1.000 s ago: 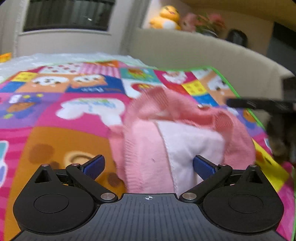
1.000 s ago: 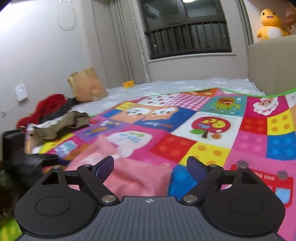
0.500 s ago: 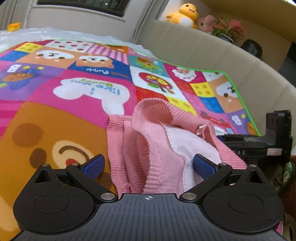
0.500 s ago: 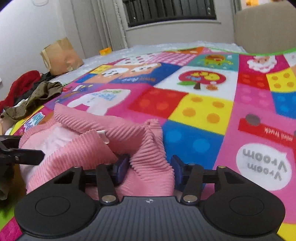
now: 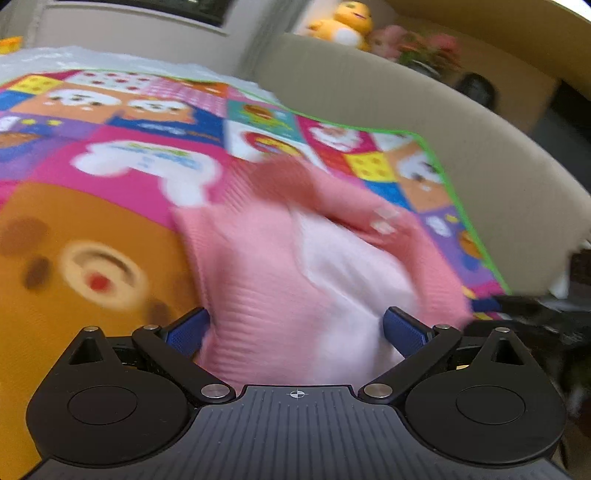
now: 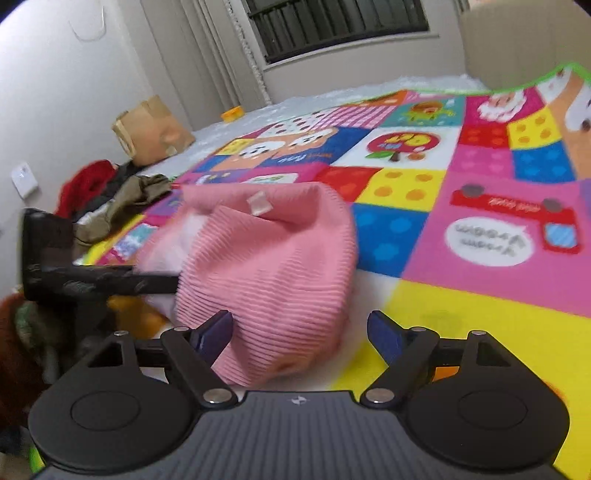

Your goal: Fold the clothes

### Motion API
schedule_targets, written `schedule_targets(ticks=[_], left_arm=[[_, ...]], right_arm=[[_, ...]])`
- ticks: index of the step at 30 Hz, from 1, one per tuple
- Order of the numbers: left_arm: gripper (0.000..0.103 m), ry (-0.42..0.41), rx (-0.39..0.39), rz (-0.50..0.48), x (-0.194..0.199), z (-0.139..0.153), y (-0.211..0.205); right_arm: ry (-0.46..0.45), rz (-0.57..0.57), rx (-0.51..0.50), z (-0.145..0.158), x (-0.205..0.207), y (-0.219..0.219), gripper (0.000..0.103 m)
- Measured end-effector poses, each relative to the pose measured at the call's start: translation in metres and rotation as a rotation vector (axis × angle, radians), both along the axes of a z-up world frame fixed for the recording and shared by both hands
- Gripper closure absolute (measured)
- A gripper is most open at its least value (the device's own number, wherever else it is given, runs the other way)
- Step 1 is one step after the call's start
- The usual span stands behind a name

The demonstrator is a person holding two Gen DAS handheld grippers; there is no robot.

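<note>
A pink ribbed knit garment with a pale lining lies bunched on a colourful play mat. My left gripper is open, its blue pads on either side of the garment's near edge. In the right wrist view the same garment lies in a heap with a small white label on top. My right gripper is open, with the garment's near end between its fingers. The left gripper shows in the right wrist view as a black tool at the garment's left side.
A beige padded wall borders the mat on the right, with plush toys on top. A pile of red and olive clothes and a brown paper bag lie past the mat's left edge. A window is at the back.
My right gripper was shut on the pink garment half a second ago and has opened and let it go. The left gripper stayed open and the garment shifted between its fingers.
</note>
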State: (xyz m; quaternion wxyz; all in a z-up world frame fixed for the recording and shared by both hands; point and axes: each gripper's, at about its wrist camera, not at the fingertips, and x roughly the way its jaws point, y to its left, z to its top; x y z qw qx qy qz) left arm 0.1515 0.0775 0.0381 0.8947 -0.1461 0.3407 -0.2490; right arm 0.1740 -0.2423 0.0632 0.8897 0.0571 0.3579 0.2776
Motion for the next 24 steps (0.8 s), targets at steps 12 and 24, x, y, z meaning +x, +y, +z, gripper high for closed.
schedule_targets(ticks=[12, 24], left_arm=[[0.001, -0.208, 0.045, -0.466, -0.106, 0.042, -0.074], [0.000, -0.048, -0.116, 0.079, 0.004, 0.019, 0.013]], right_arm=[[0.007, -0.176, 0.122, 0.011, -0.009, -0.049, 0.016], [0.229, -0.199, 0.362, -0.029, 0.015, -0.028, 0.025]])
